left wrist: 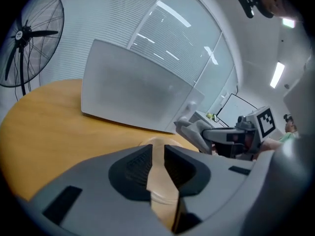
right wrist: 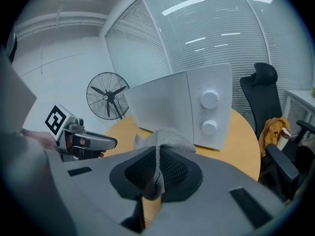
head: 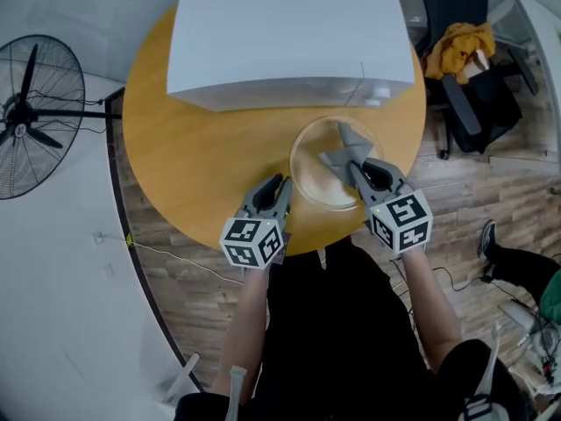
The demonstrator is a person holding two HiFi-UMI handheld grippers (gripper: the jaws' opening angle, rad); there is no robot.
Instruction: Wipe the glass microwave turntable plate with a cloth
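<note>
The clear glass turntable plate (head: 308,181) lies flat on the round wooden table (head: 193,165), just in front of the microwave. A grey cloth (head: 344,149) rests on the plate's right half, and my right gripper (head: 355,168) is shut on it. In the right gripper view the cloth (right wrist: 166,138) bunches up between the pads. My left gripper (head: 279,186) hovers at the plate's left rim with its jaws drawn together and nothing in them. In the left gripper view the plate's rim (left wrist: 156,142) shows just past my left gripper (left wrist: 156,156).
A white microwave (head: 289,33) fills the table's far half, its knobs (right wrist: 209,100) facing right. A standing fan (head: 31,112) is on the floor to the left. An office chair (head: 465,68) with a yellow garment (head: 460,46) stands to the right.
</note>
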